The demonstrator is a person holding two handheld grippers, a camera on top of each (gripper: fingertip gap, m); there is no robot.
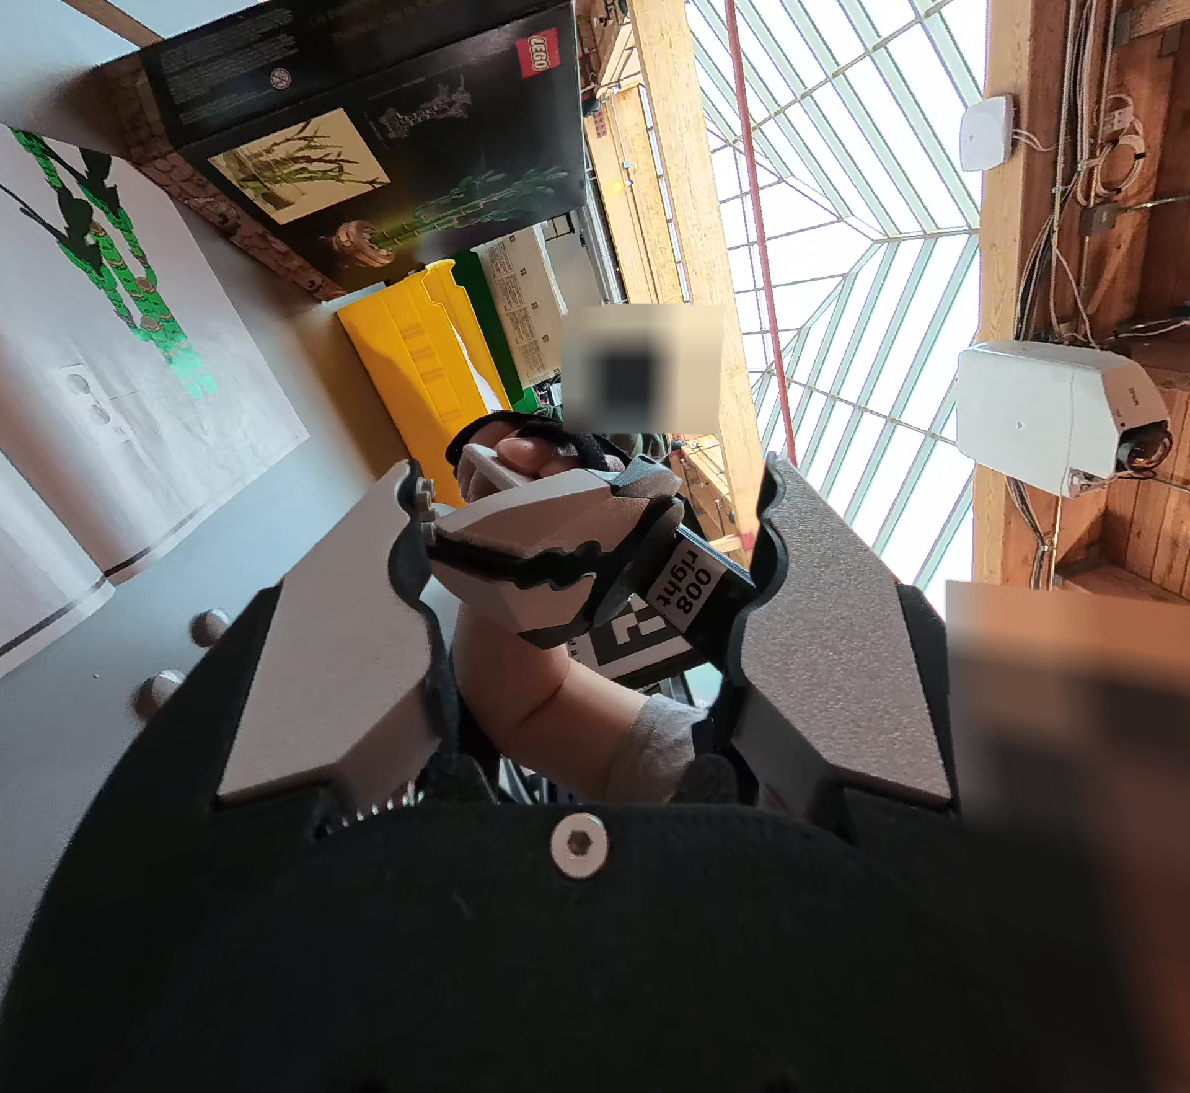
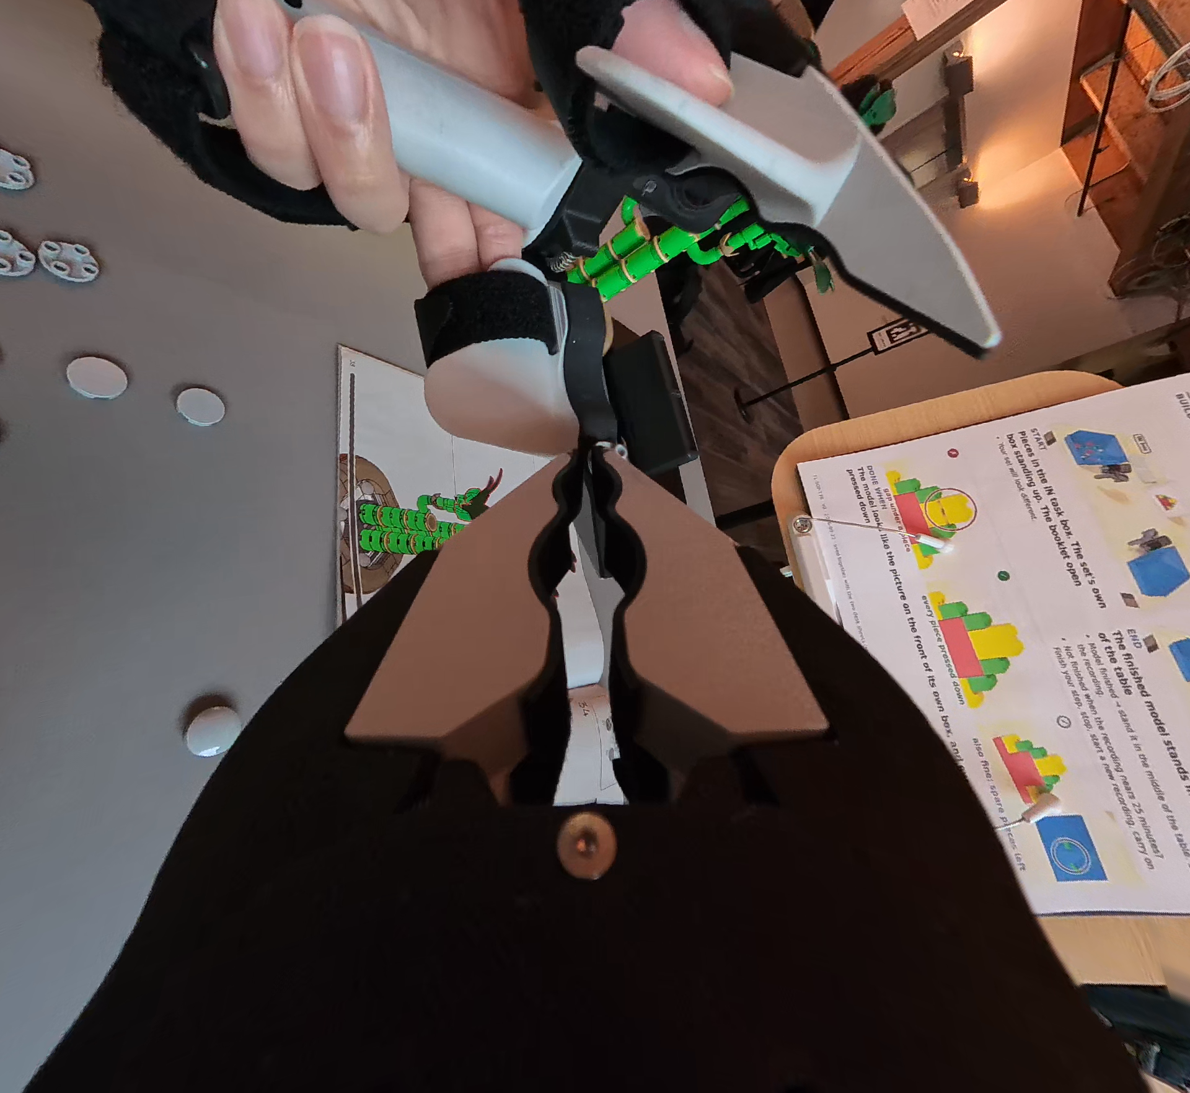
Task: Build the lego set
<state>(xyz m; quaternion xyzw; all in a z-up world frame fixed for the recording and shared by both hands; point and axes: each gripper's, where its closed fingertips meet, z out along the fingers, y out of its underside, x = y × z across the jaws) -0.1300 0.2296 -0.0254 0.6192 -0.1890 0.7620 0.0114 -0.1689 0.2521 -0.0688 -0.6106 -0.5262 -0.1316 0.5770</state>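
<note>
The grey worktop [image 2: 161, 547] carries an open booklet [image 2: 393, 482], round grey pieces [image 2: 96, 377], a black box [image 1: 360, 115] and a yellow bin [image 1: 418, 347].

- A workshop-like studio or lab in a converted loft: exposed timber beams [image 1: 682, 173] under a glazed skylight roof [image 1: 856, 115].
- At 3 o'clock, a ceiling projector [image 1: 1056, 418] amid loose cabling [image 1: 1082, 64].
- At 4 o'clock, a printed instruction sheet [image 2: 1004, 630] screwed to a wooden board.

A bright skylight [image 1: 837, 160] sits between timber beams [image 1: 682, 212] above a grey table [image 2: 161, 514].
</note>
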